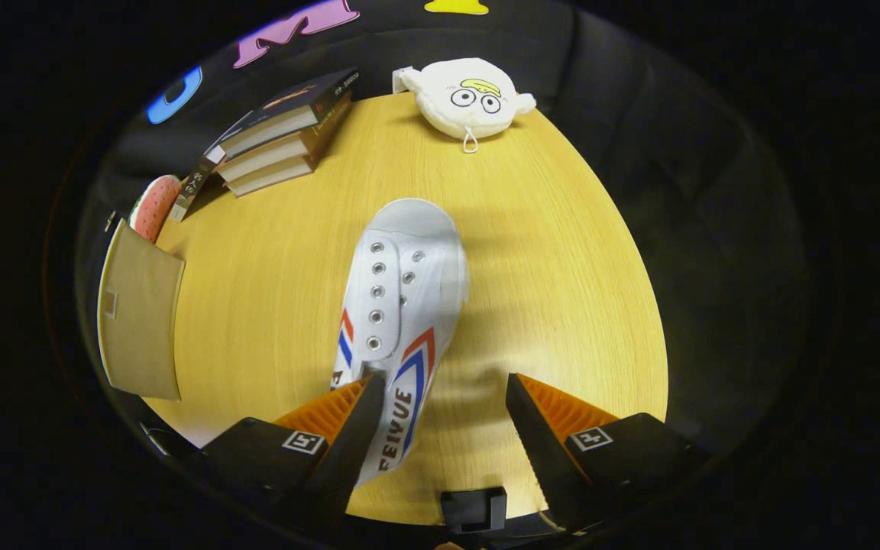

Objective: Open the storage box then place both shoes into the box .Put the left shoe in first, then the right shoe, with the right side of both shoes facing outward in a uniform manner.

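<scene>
Fingers of your gripper (440,393) stood apart; the white canvas shoe (402,305) lay between them, nearer 1 finger, toe pointing ahead.

tongs (444,386) spread wide, 2 fingers (348,428) pointing forward, angled downward

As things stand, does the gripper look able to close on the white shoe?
Probably yes. The gripper is open, and the white shoe lies on the table with its heel end already between the fingers, close against the left one. Nothing lies between them.
</scene>
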Demonstrator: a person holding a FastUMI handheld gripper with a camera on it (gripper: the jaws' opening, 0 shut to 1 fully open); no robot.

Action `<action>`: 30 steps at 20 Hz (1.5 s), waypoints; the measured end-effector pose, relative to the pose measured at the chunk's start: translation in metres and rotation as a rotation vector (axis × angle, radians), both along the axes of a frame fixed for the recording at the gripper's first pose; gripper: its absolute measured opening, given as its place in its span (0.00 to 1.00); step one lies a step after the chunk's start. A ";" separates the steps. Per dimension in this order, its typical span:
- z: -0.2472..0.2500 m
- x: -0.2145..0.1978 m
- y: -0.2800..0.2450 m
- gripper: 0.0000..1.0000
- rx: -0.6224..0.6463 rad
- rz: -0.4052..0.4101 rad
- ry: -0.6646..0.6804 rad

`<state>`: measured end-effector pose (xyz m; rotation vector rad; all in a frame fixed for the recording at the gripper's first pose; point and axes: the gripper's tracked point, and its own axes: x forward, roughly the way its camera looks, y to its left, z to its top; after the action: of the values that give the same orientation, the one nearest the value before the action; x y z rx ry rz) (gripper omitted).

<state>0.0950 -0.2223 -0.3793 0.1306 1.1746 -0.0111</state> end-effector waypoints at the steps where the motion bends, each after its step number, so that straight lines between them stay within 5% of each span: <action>1: -0.003 0.004 0.003 0.99 0.022 -0.005 0.002; 3: -0.007 0.004 0.011 0.93 0.096 -0.029 0.028; 7: -0.006 0.003 0.025 0.38 0.165 -0.088 0.039; 9: -0.004 0.004 0.022 0.33 0.161 -0.128 0.046; 11: -0.003 0.003 0.020 0.16 0.162 -0.129 0.032; 14: 0.003 0.002 0.023 0.07 0.165 -0.111 0.017; 24: 0.072 -0.027 0.079 0.06 0.252 -0.152 -0.023; 30: 0.148 -0.035 0.149 0.06 0.272 -0.101 -0.105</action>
<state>0.0596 -0.0732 -0.2308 0.4255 1.0591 0.0665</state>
